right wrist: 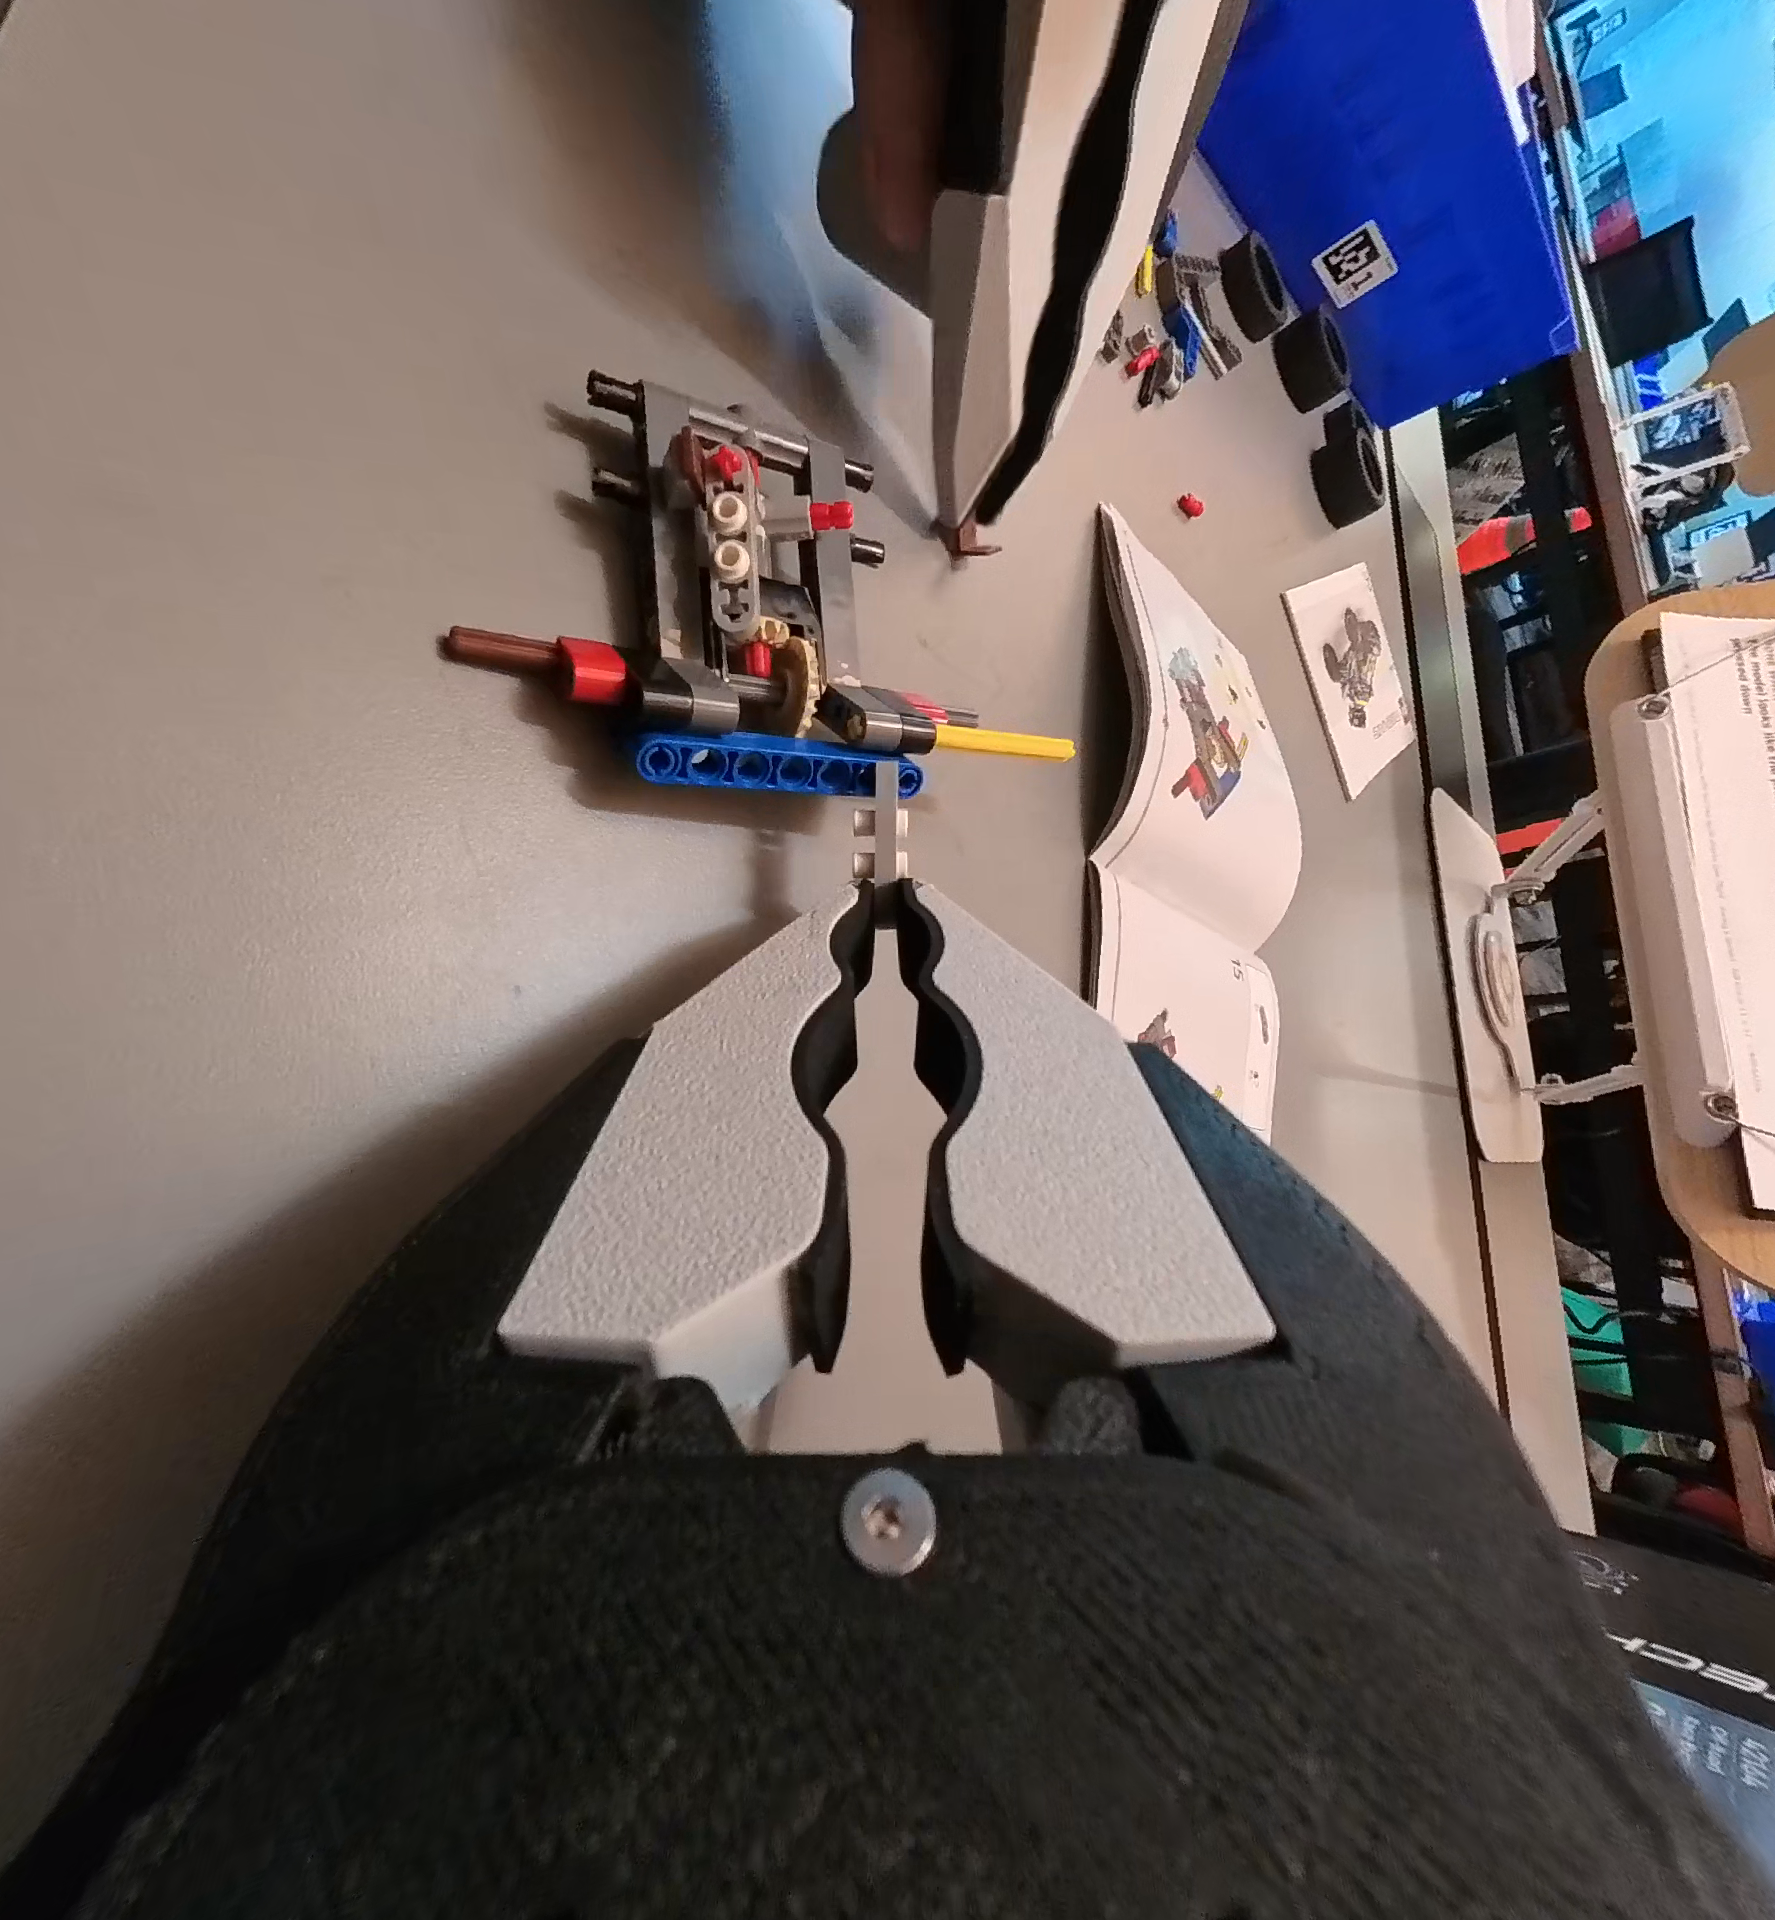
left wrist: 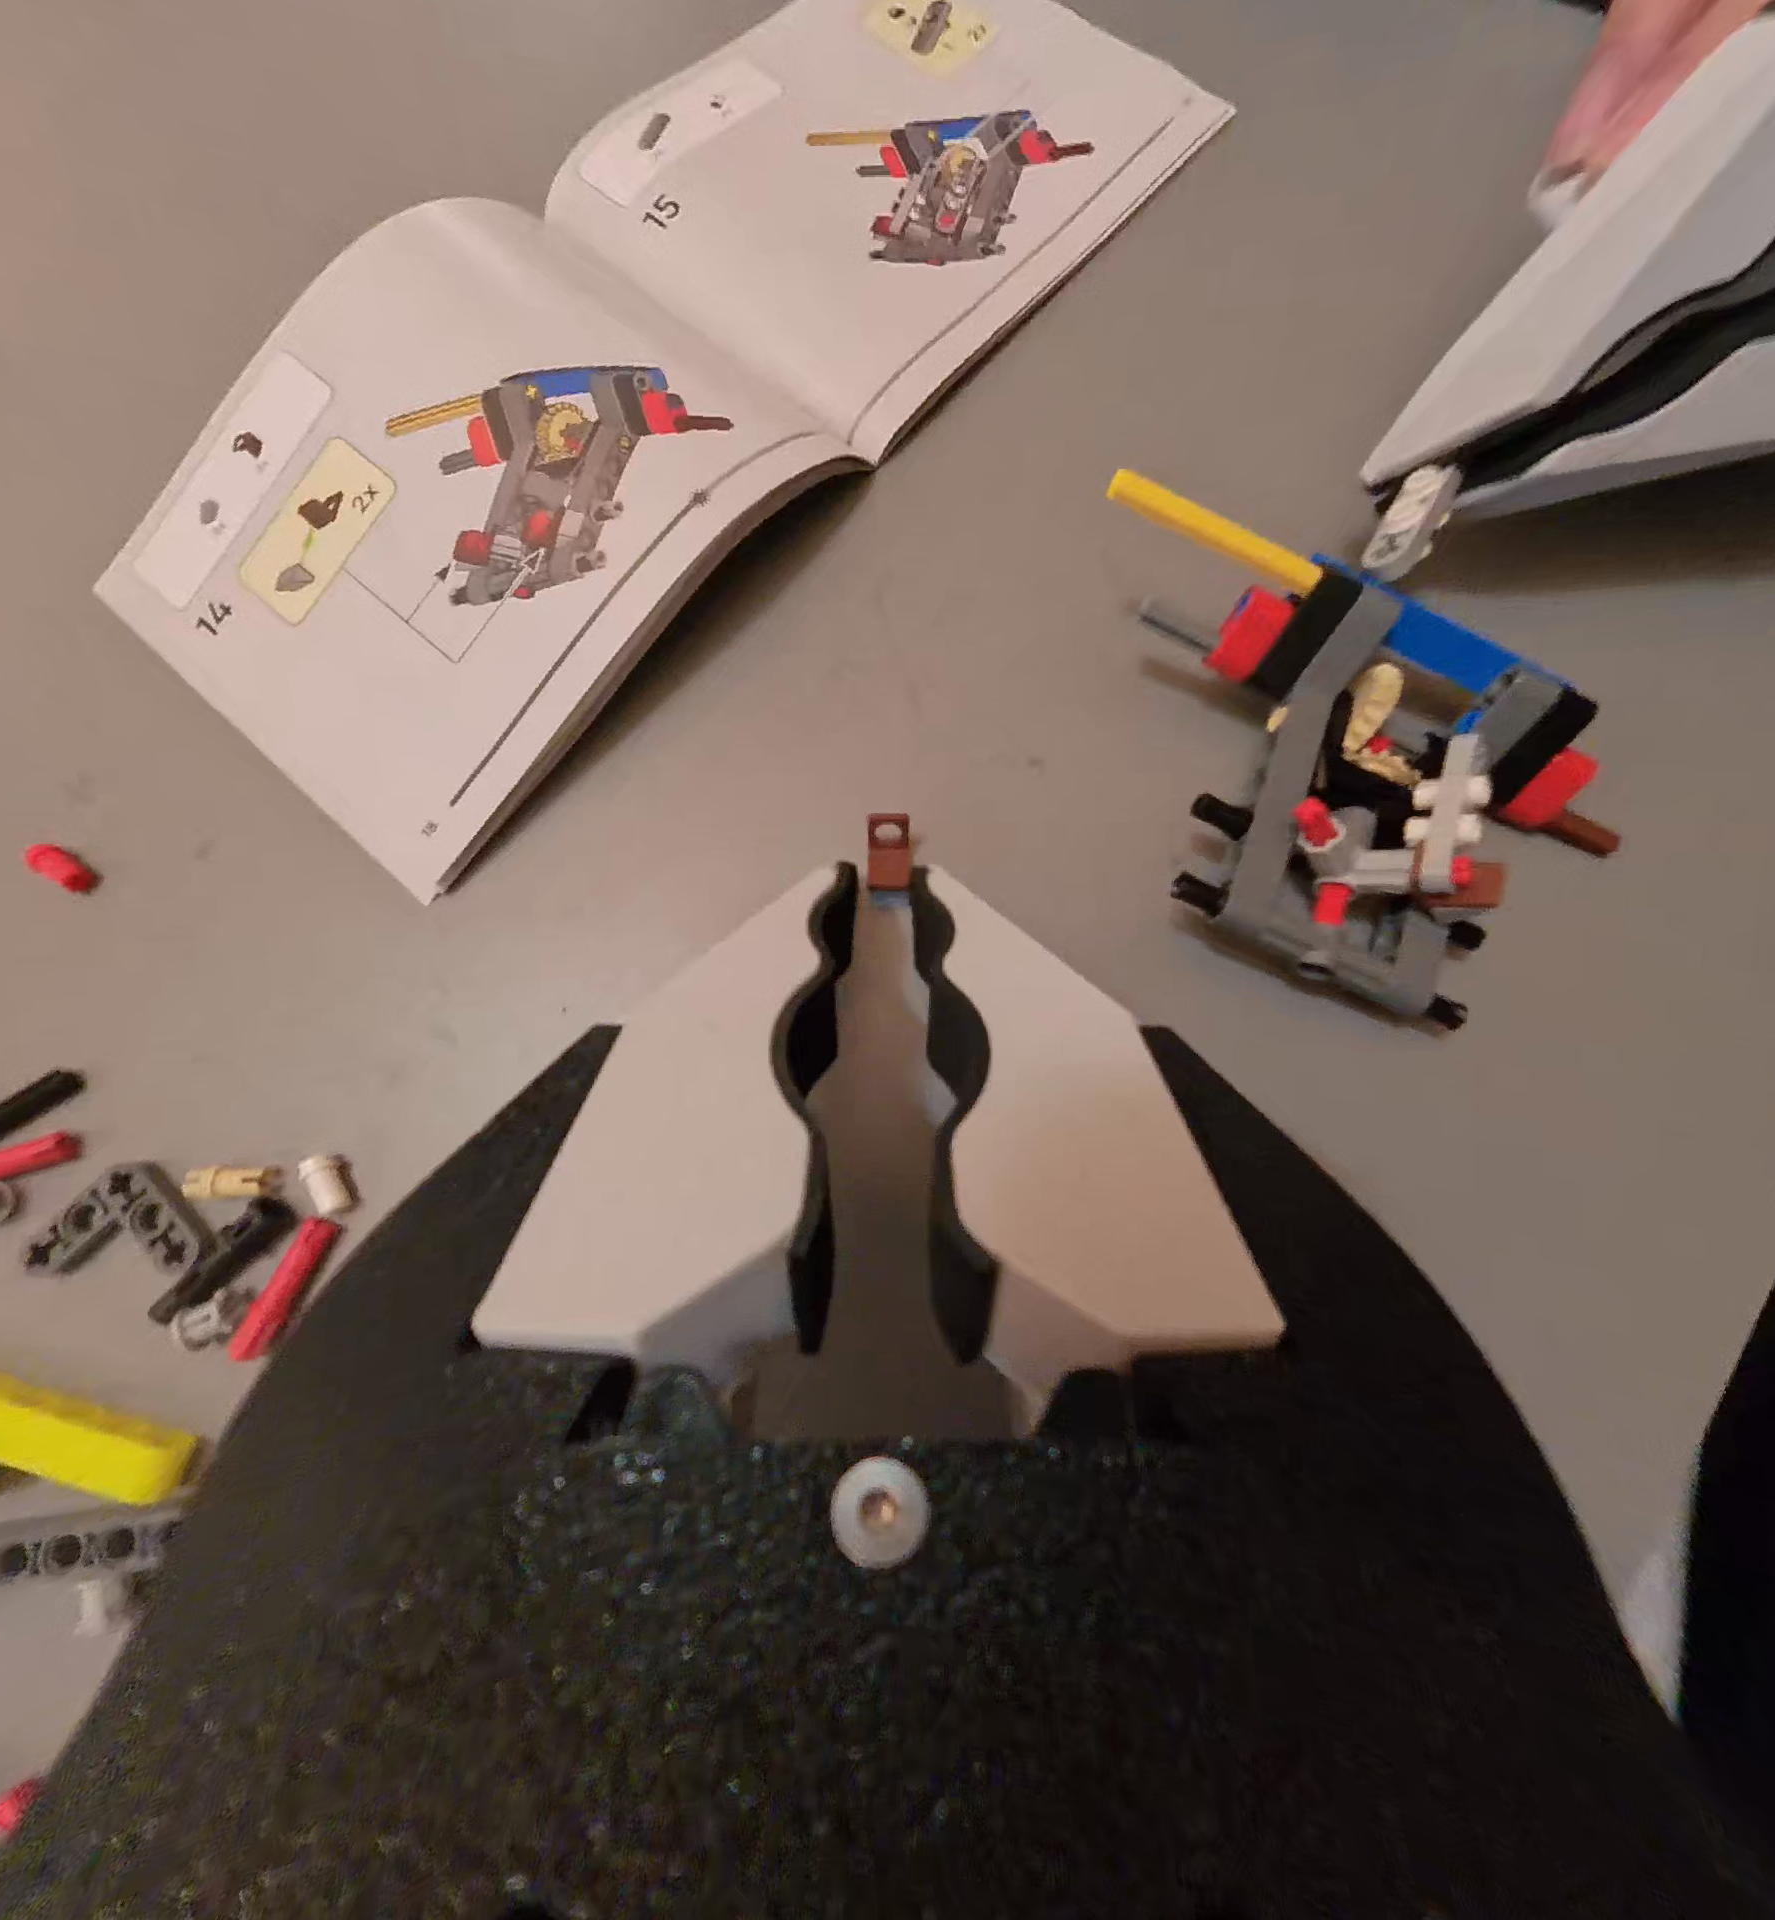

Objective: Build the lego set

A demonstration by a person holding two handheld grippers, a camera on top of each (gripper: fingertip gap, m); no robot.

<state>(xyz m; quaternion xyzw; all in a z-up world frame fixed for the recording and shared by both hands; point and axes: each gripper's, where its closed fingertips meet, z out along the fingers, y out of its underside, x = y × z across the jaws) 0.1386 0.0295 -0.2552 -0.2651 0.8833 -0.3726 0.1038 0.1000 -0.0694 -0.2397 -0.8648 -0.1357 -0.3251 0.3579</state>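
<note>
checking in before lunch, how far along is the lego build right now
Done: a partial model sits on the table, with a blue beam, yellow axle and tan gear fitted. In hand: the left gripper pinches a small brown piece, the right gripper a light grey piece near the blue beam. Left: loose parts and black tyres lie unused; the booklet is open at an early-looking step.

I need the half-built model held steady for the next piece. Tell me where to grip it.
Grip the blue beam along the model edge, across its thin faces. It is long, straight and exposed on the side facing the right gripper. That gripper already holds a small grey piece, so free it first.
</note>
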